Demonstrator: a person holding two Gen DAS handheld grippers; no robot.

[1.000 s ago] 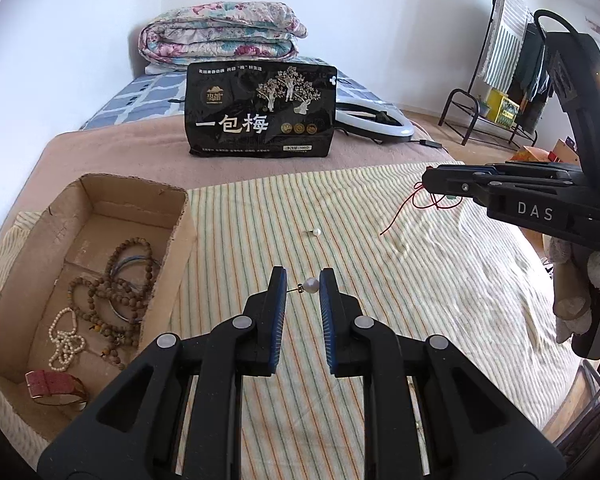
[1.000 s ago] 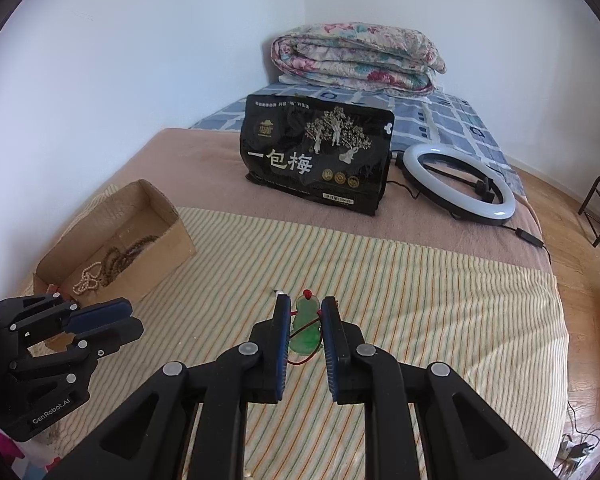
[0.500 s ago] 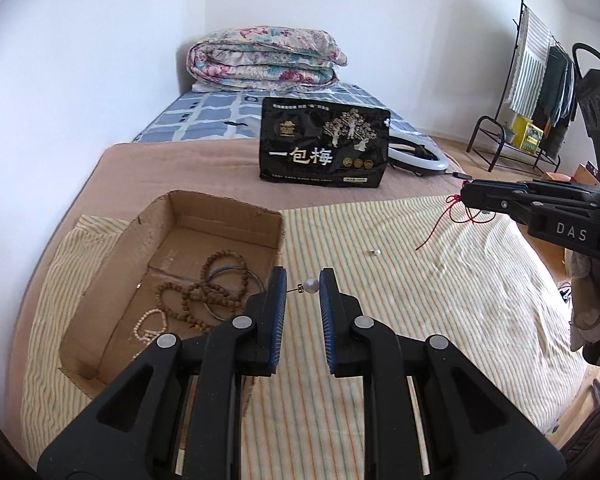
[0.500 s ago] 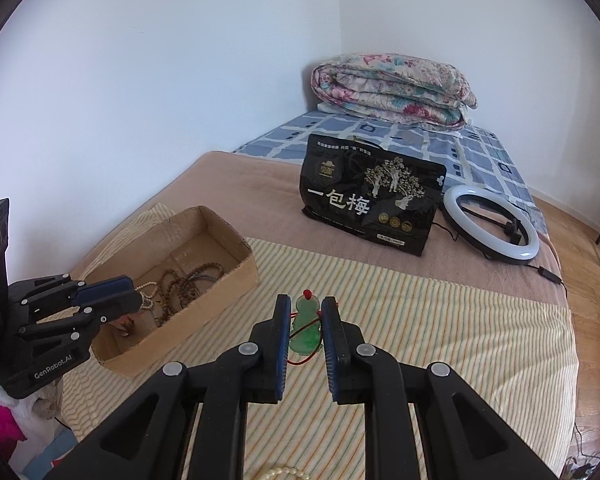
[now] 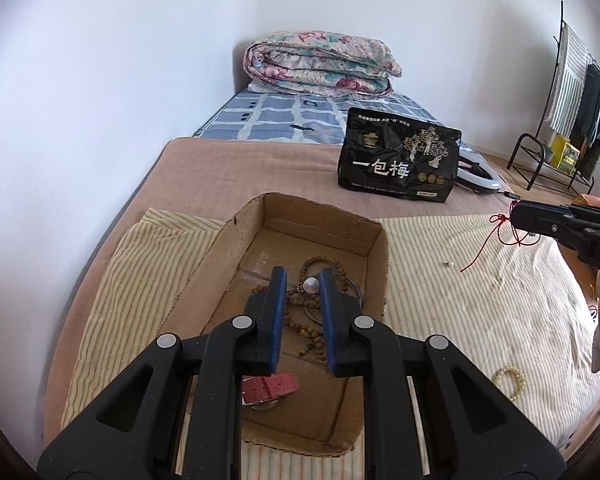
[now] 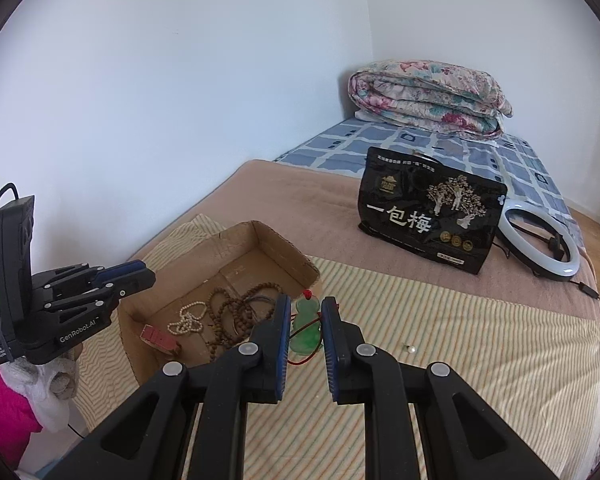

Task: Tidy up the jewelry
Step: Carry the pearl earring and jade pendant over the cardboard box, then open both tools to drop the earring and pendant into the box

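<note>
My left gripper (image 5: 302,280) is shut on a small pearl earring (image 5: 311,284) and hangs over the open cardboard box (image 5: 300,216). In the box lie wooden bead bracelets (image 5: 318,264), a white bead string (image 6: 186,322) and a red strap (image 5: 270,386). My right gripper (image 6: 306,305) is shut on a green jade pendant (image 6: 306,332) with a red cord (image 5: 504,234). It hovers over the striped cloth just right of the box. A loose pearl (image 6: 410,348) and a pearl bracelet (image 5: 510,380) lie on the cloth.
A black snack bag (image 6: 428,208) stands behind the cloth with a ring light (image 6: 540,248) beside it. A folded floral quilt (image 5: 320,64) sits at the bed's far end against the wall. A clothes rack (image 5: 572,92) stands at the far right.
Both grippers have swung left toward the box, each keeping its hold. The left one, earlier over the striped cloth, now hangs above the box's inside.
</note>
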